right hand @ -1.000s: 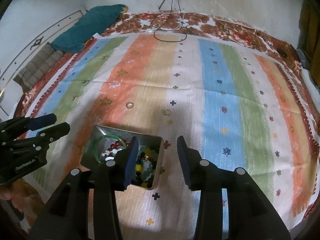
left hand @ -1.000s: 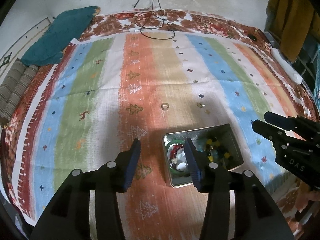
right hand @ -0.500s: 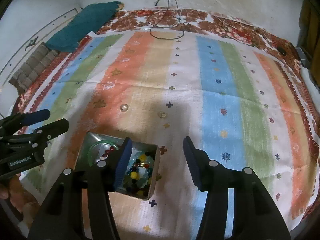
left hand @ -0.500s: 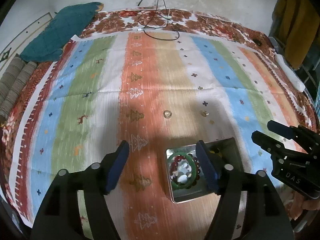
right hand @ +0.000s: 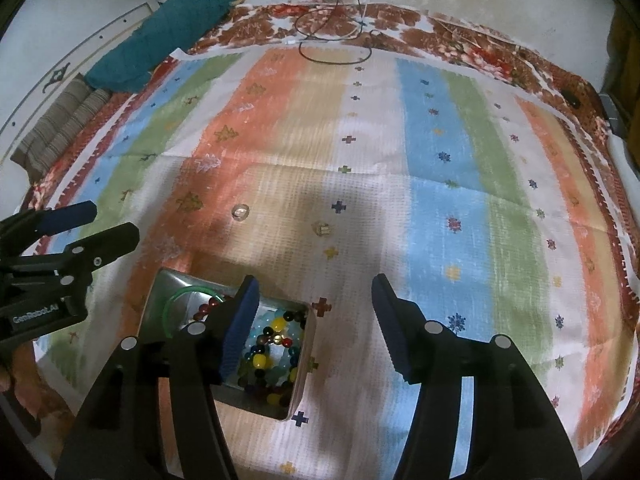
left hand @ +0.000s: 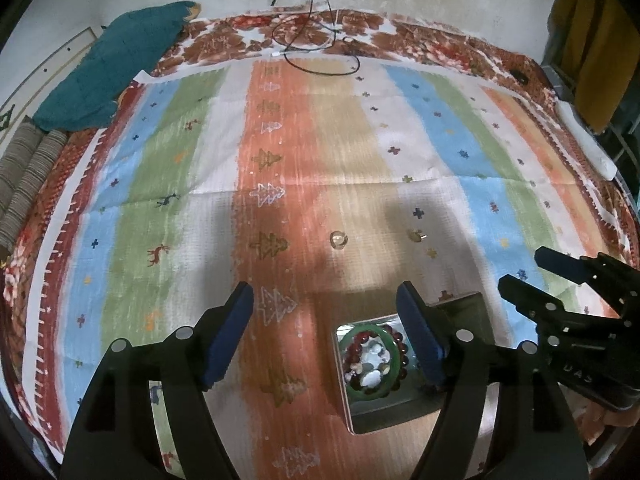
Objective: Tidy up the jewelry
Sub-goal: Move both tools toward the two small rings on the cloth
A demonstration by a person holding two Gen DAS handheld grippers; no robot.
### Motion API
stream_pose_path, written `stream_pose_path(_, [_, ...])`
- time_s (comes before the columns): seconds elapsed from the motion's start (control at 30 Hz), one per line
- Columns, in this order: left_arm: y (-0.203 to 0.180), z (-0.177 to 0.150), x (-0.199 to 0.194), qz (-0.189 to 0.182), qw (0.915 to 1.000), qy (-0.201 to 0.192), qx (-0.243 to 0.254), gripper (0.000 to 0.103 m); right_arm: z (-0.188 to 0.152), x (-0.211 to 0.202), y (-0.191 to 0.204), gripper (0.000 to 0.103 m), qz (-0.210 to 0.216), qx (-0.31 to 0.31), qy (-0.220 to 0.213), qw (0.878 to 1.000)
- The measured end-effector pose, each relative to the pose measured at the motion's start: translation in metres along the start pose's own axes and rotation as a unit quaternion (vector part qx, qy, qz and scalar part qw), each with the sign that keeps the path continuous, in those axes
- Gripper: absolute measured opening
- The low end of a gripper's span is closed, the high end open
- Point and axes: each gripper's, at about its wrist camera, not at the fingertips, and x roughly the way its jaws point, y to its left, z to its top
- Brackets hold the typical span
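A metal tin (left hand: 346, 394) (right hand: 154, 300) sits on the striped cloth near the front, holding a green bangle (left hand: 370, 392) (right hand: 170, 306), a dark red bead bracelet and coloured beads (right hand: 272, 344). Two small rings lie loose on the cloth beyond it: a clear one (left hand: 338, 239) (right hand: 240, 211) and a gold one (left hand: 415, 235) (right hand: 321, 228). My left gripper (left hand: 326, 336) is open and empty above the tin's left side. My right gripper (right hand: 316, 320) is open and empty over the tin's right edge. Each gripper shows in the other's view (left hand: 560, 280) (right hand: 76, 228).
The striped cloth (left hand: 320, 152) covers a floral bed sheet. A teal cloth (left hand: 120, 64) and striped rolled cushions (left hand: 28, 176) lie at the far left. A black cable (left hand: 316, 36) loops at the far edge by the wall. Yellow fabric (left hand: 592, 40) hangs at the right.
Both grippers have opened wider and drawn back and up from the tin. The tin and the two rings have not moved.
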Motion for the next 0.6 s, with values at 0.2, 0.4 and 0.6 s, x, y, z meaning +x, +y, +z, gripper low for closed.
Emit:
stream_pose_path(0.2, [0.002,0.009,0.014,0.001,0.9999,0.013,-0.002,0.073,0.007,0.012,-0.002,0.058,0.002,0.002,0.013,1.000])
stream_pose_path(0.4, [0.001,0.018,0.027,-0.003,0.9997,0.022,0.000,0.073,0.014,0.024,-0.003,0.058,0.003,0.003,0.025,1.000])
stream_pose_path(0.6, [-0.002,0.028,0.040,-0.004,0.9994,0.033,0.007,0.071,0.020,0.036,-0.005,0.058,0.001,0.002,0.036,0.999])
